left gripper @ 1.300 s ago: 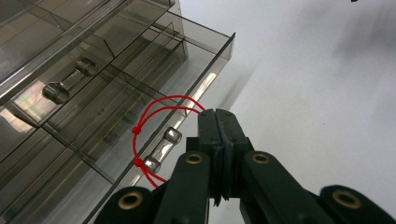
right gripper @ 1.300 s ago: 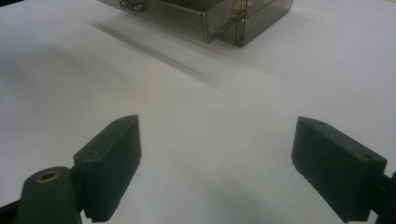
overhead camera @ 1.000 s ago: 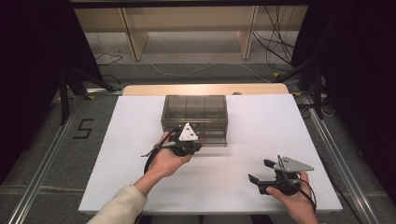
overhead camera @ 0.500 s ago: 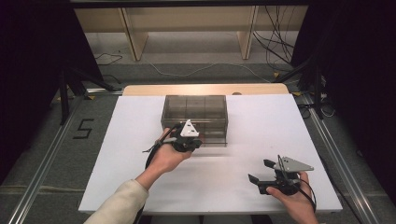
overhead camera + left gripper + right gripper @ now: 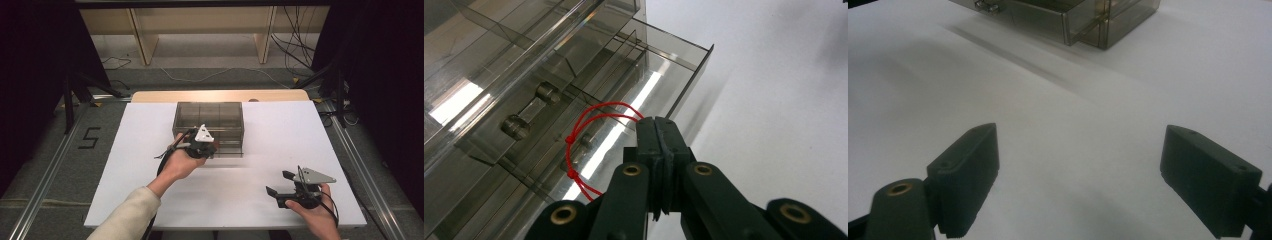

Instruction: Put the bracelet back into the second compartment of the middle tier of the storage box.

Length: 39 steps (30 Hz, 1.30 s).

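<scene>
A smoky clear drawer box (image 5: 209, 116) stands mid-table, also seen in the right gripper view (image 5: 1128, 15). One low drawer (image 5: 674, 65) sticks out a little from its front. A red string loop (image 5: 591, 116) is tied to that drawer's handle. My left gripper (image 5: 210, 148) is at the box's front, and in its own view (image 5: 656, 125) its jaws are shut on the far end of the loop. My right gripper (image 5: 278, 183) is held near the table's front right. It is open with nothing between its jaws (image 5: 1088, 175).
The white table top (image 5: 280, 140) has a wooden strip (image 5: 220, 95) along its far edge. Metal rails (image 5: 45, 170) run along both sides. Wooden shelf legs and cables (image 5: 295, 45) lie on the floor beyond.
My left hand has shifted slightly at the box's front, still shut on the string. The right gripper has stayed where it was.
</scene>
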### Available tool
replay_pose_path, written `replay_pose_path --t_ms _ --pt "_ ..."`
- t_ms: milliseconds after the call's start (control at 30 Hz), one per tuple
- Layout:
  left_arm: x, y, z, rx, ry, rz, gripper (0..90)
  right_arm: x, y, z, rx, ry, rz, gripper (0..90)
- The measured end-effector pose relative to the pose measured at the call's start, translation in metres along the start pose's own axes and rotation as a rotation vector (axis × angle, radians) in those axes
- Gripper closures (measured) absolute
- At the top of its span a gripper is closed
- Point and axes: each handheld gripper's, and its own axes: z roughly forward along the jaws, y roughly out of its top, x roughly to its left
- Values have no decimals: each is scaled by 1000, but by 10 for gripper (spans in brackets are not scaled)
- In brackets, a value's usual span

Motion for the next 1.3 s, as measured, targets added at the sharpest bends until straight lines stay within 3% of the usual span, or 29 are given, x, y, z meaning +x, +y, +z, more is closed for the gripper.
replay_pose_path --t_ms 1300 --pt "15 6 17 44 -8 -37 897 0 0 -1 -1 0 3 167"
